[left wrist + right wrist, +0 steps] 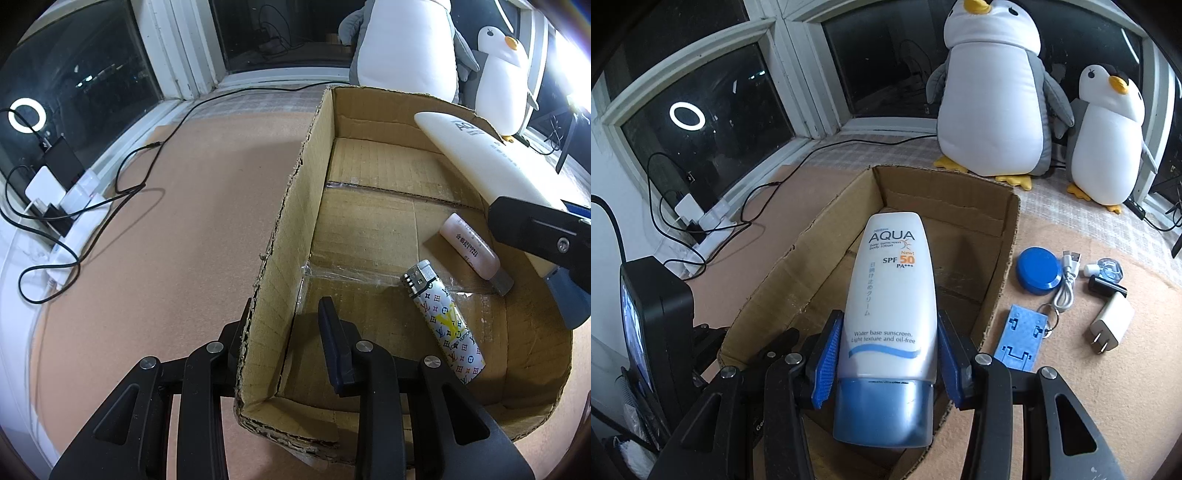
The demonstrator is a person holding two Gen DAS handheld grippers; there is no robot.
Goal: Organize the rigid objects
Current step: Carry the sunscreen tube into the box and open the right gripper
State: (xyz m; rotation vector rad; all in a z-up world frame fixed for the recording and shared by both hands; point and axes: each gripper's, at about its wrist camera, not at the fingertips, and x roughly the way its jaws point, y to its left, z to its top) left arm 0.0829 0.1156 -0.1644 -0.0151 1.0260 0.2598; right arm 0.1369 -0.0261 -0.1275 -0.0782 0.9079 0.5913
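We had the right gripper (886, 354) clamped on the AQUA sunscreen tube (892, 295), blue cap toward us, held over the open cardboard box (1008, 236). Our left gripper (286, 328) straddled the box's near wall, jaws apart, probably just steadying it, though we couldn't tell if they actually pinched. Inside already lay a patterned lighter (445, 321) and a small pink bottle (471, 245). So we were mid-drop: next meant lowering the tube clear of those two and letting go. Further right, the blue round lid (1038, 275), white USB cable (1067, 284) and white charger plug (1110, 325) waited on the table.
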